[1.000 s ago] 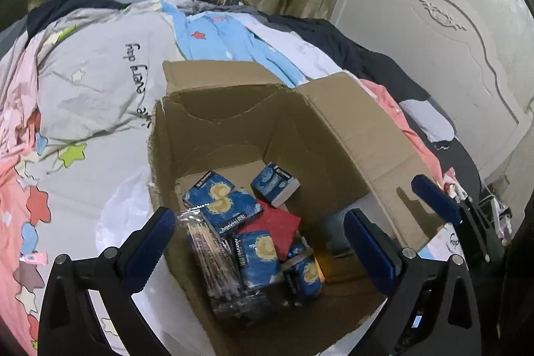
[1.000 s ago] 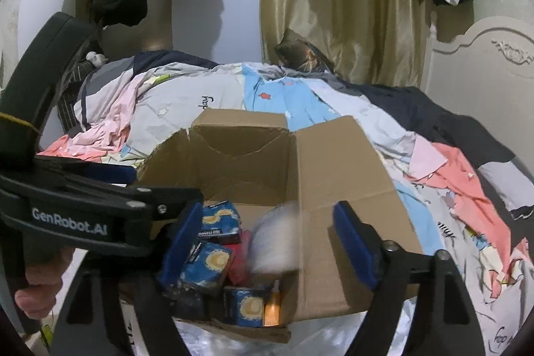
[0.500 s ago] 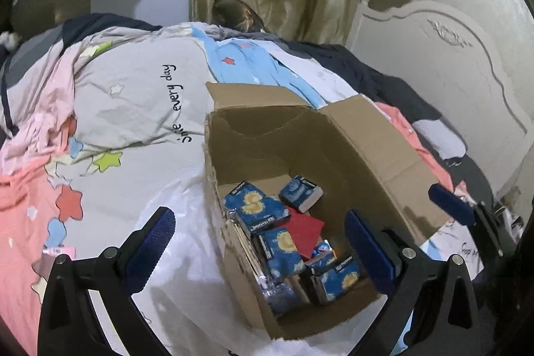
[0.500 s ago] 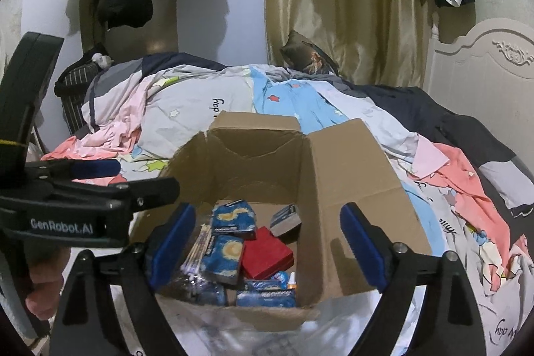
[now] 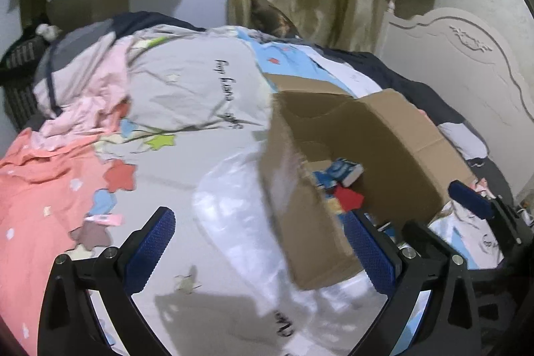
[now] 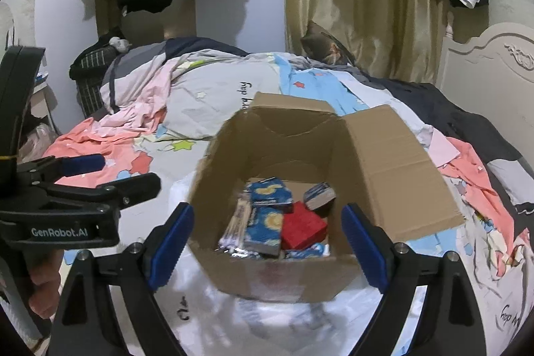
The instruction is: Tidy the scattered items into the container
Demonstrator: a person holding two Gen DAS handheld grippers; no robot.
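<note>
The box (image 6: 383, 155) is seen open on the bed (image 6: 207, 89), atop a plastic bag (image 5: 240, 222), near the headboard (image 6: 494, 62). Blue packs (image 6: 267, 222) and a red pack (image 6: 302, 229) are held inside it. Both the left tongs (image 5: 263, 246) and right tongs (image 6: 267, 242) are released, with nothing grasped.

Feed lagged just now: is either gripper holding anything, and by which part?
Nothing is held. The left gripper and the right gripper both stand with jaws wide and bare; the packs lie loose inside the cardboard box.
</note>
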